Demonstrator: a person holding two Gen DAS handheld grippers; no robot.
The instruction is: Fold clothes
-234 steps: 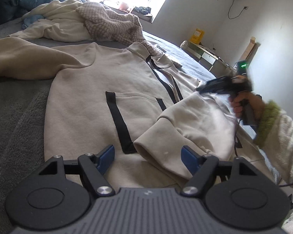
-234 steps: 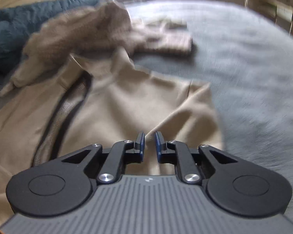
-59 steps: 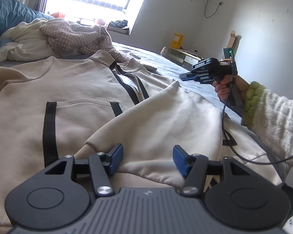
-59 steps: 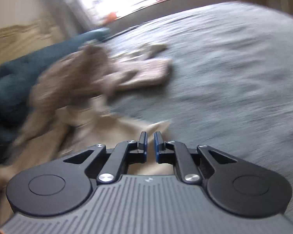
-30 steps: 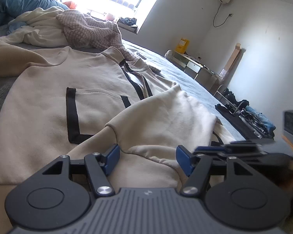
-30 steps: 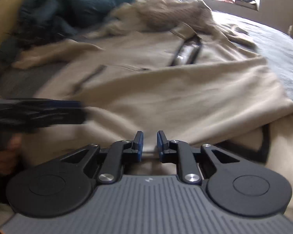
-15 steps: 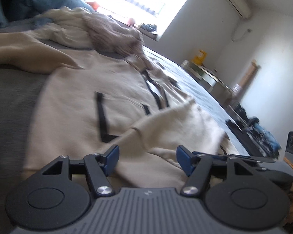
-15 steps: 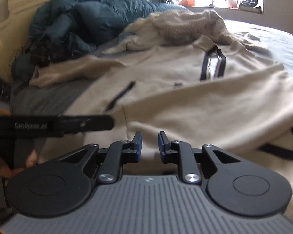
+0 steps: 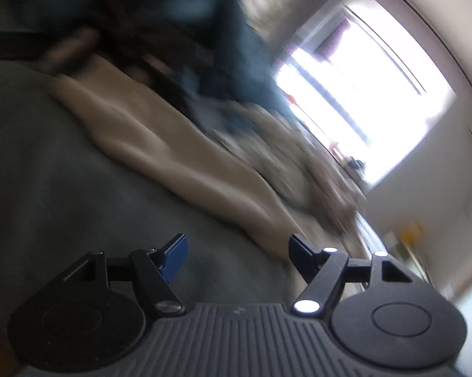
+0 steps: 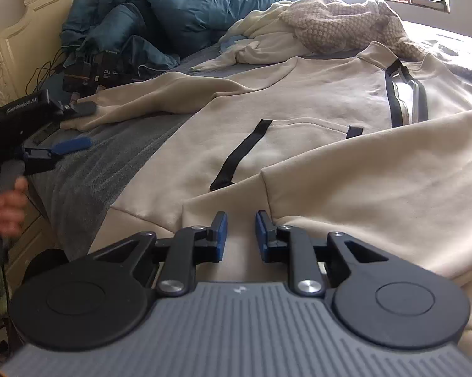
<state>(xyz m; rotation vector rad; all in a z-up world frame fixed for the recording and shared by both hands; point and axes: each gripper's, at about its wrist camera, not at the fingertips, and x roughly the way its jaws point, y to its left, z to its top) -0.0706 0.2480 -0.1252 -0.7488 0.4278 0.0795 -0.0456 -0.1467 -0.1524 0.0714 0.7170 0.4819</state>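
A beige zip hoodie (image 10: 299, 110) with black trim lies face up on the bed. One sleeve (image 10: 377, 172) is folded across its front. The other sleeve (image 10: 148, 97) stretches out to the left. My right gripper (image 10: 239, 232) hovers over the hem by the folded sleeve's cuff, its pads a narrow gap apart and pressing on nothing. My left gripper (image 10: 77, 125), held by a hand (image 10: 6, 207), is at the tip of the outstretched sleeve. In the blurred left wrist view its jaws (image 9: 237, 251) are opening over the grey blanket, with the sleeve (image 9: 173, 157) just ahead and nothing between them.
A blue duvet (image 10: 173, 9) and a pile of cream and knit clothes (image 10: 324, 25) lie at the head of the bed. Black devices with cables (image 10: 91, 69) sit near the carved headboard (image 10: 3, 47). Grey blanket (image 10: 94, 172) shows left of the hoodie.
My left gripper swung left from the hoodie's hem to the outstretched sleeve, rolling as it went, and its jaws widened. My right gripper moved along the hem toward the folded sleeve's cuff.
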